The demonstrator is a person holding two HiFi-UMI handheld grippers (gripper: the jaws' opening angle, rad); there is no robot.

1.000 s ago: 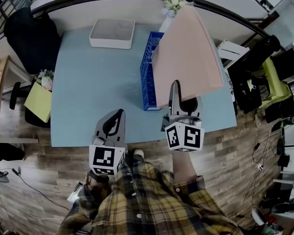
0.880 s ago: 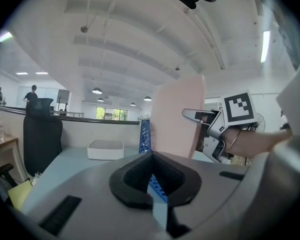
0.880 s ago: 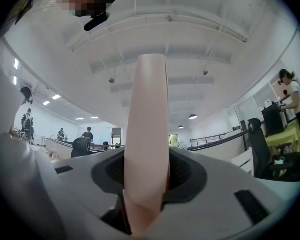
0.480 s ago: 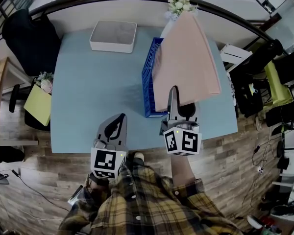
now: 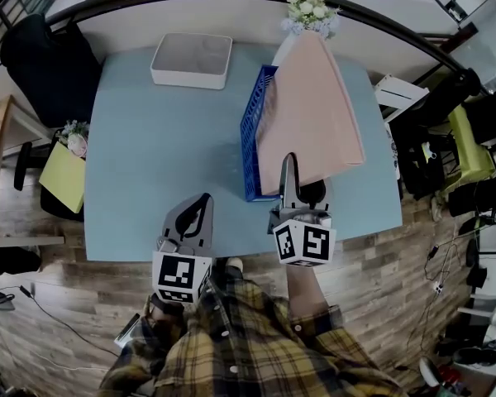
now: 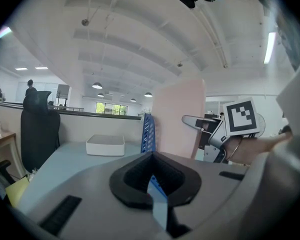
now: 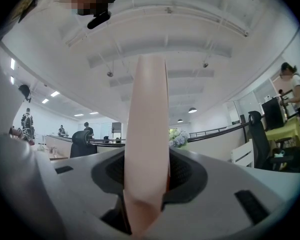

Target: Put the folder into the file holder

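pink folder (image 5: pixel 310 106) inside right claw (image 5: pixel 292 165)

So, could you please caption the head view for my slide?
Right gripper holds pink folder upright by blue file holder; left gripper empty.

No words, numbers or brand names can be read anywhere in these pictures. The only signs are black-and-white square patterns. One pattern sits on the marker cube (image 5: pixel 182 275) at the back end of the left gripper (image 5: pixel 202 201). More sit on the second marker cube (image 5: pixel 304 244) at the back end of the right gripper (image 5: pixel 290 160). They are blocky shapes, not letters.
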